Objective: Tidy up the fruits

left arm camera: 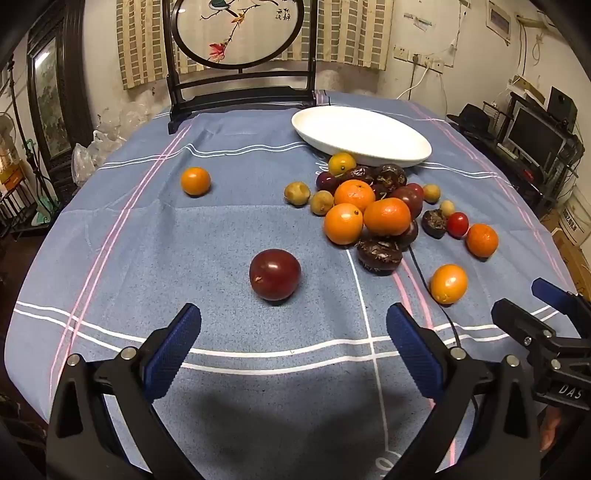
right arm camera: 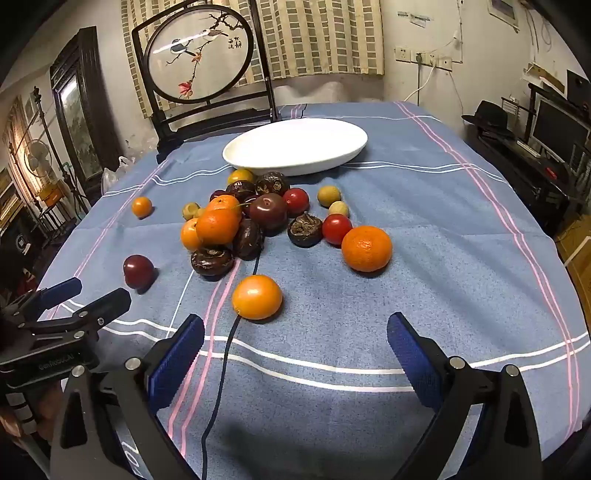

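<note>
A heap of fruit (left arm camera: 369, 210) lies on the blue cloth in front of an empty white oval plate (left arm camera: 360, 134): oranges, dark plums, wrinkled dark fruits, small yellow-green ones, red tomatoes. A dark red plum (left arm camera: 275, 274) lies alone, just ahead of my open, empty left gripper (left arm camera: 293, 325). A lone small orange (left arm camera: 195, 180) sits far left. In the right wrist view an orange (right arm camera: 256, 296) lies just ahead of my open, empty right gripper (right arm camera: 295, 332), a little left of its middle. A bigger mandarin (right arm camera: 366, 248) lies beyond it. The plate (right arm camera: 295, 146) and heap (right arm camera: 251, 221) show there too.
A dark cable (right arm camera: 221, 369) runs across the cloth from the heap towards me, under the right gripper. A dark wooden stand with a round bird painting (left arm camera: 240, 33) stands at the table's far edge. Shelves with a monitor (left arm camera: 535, 136) are off to the right.
</note>
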The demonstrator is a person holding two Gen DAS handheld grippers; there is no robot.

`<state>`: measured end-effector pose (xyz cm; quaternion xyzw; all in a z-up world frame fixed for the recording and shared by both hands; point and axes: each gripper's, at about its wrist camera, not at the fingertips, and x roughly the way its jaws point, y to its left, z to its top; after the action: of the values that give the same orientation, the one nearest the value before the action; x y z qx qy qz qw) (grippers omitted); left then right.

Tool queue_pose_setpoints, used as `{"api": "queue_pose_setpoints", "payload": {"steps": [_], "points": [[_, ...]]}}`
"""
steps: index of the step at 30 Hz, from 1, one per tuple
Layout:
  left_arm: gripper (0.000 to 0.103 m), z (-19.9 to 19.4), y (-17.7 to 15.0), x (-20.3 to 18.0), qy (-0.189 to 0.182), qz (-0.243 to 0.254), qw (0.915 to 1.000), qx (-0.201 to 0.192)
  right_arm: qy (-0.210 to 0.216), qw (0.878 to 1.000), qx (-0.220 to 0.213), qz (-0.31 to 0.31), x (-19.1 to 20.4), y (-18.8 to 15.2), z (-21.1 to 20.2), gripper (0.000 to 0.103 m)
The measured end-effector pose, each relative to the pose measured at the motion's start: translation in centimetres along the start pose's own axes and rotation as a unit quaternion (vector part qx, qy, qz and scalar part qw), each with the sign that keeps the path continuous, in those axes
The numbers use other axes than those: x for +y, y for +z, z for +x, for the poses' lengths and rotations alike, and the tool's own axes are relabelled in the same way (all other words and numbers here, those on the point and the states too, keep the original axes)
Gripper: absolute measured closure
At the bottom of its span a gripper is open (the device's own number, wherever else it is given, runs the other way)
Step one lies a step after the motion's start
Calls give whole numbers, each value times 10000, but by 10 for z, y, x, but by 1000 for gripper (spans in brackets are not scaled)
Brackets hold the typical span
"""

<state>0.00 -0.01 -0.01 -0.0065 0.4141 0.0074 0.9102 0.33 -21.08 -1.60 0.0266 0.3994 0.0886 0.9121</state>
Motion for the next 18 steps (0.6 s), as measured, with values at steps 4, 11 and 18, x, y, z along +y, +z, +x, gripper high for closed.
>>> {"api": "queue_pose_setpoints", "payload": {"steps": [4,11,18], "points": [[5,1,1,-3,68,29,10000,47,-7,10000,-6,-35,2,0,1,4],[5,0,-4,2,44,-53,9999,79,27,10000,15,-29,0,-1,0,4],[5,0,-4,2,46,-48,10000,74,23,10000,19,-26,2,-2,4,4]]}}
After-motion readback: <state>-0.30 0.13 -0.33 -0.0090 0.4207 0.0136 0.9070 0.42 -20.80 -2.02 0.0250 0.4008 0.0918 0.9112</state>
